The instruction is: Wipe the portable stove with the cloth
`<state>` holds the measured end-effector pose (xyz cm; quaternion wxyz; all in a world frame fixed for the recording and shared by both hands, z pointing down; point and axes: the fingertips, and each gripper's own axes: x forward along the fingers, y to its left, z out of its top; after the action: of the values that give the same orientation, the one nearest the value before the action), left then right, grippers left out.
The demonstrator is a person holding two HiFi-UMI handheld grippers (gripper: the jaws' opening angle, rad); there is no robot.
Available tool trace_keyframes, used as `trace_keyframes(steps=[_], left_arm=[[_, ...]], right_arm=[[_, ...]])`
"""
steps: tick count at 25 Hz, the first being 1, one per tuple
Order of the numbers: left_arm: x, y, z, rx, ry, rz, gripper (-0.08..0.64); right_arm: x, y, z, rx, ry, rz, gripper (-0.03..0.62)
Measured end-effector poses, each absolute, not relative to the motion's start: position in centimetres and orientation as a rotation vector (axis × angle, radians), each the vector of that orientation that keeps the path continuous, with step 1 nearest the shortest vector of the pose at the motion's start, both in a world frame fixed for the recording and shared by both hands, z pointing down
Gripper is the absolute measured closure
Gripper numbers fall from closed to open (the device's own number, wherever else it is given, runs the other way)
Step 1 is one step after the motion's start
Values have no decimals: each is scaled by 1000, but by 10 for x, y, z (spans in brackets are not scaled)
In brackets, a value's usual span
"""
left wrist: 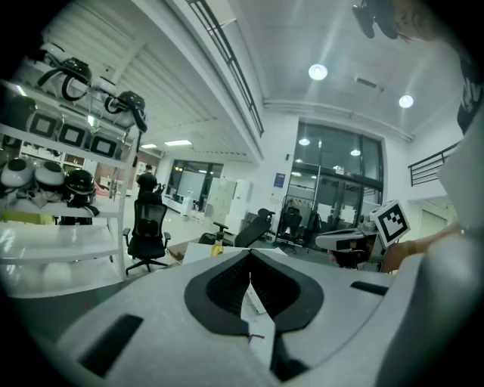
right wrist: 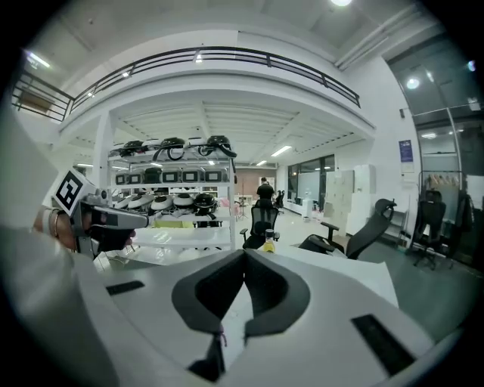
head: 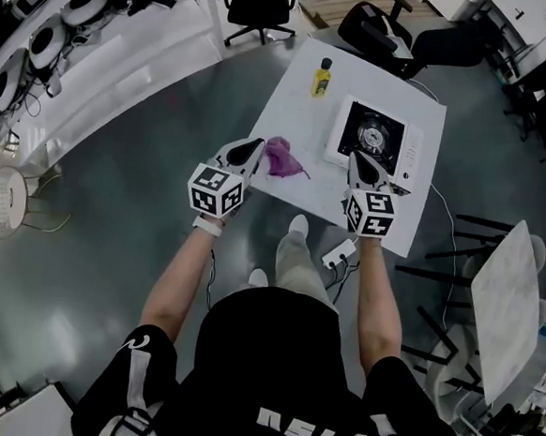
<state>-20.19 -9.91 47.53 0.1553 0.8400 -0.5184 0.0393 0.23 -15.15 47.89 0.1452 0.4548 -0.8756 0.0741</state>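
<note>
Jaws of the left gripper [head: 256, 148] are pressed together with nothing between them, at the near-left edge of the surface [head: 292, 101], just beside the purple cloth [head: 282, 157], which lies crumpled there; whether the tips touch it I cannot tell. Further right, the right gripper [head: 356, 160] also has its jaws closed and empty, held over the near edge of the portable stove [head: 375, 136], which sits on the right half of the surface. The wiping looks not yet begun: the cloth must first be picked up, then rubbed over the stove. 1 yellow bottle [head: 322, 78] stands toward the far side of the white surface. Around it lies a grey floor [head: 114, 200], with white shelving [head: 43, 34] carrying headgear at the left and a black office chair [head: 262, 0] beyond.
</note>
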Motion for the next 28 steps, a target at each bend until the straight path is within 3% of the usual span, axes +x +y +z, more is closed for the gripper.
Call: trace_keyframes(steps=[22, 23, 25, 28], left_arm=[[-253, -138, 569, 2199, -1621, 118, 552], [-256, -136, 575, 2181, -1628, 117, 552], [-262, -134, 586, 2147, -1640, 118, 552], [-268, -135, 601, 2120, -1645, 121, 552]], right_arm=[[-141, -200, 639, 776, -2538, 381, 578], [-146, -199, 650, 745, -2526, 393, 572], [-157, -197, 670, 685, -2501, 421, 477], [-169, -198, 698, 617, -2462, 440, 444]])
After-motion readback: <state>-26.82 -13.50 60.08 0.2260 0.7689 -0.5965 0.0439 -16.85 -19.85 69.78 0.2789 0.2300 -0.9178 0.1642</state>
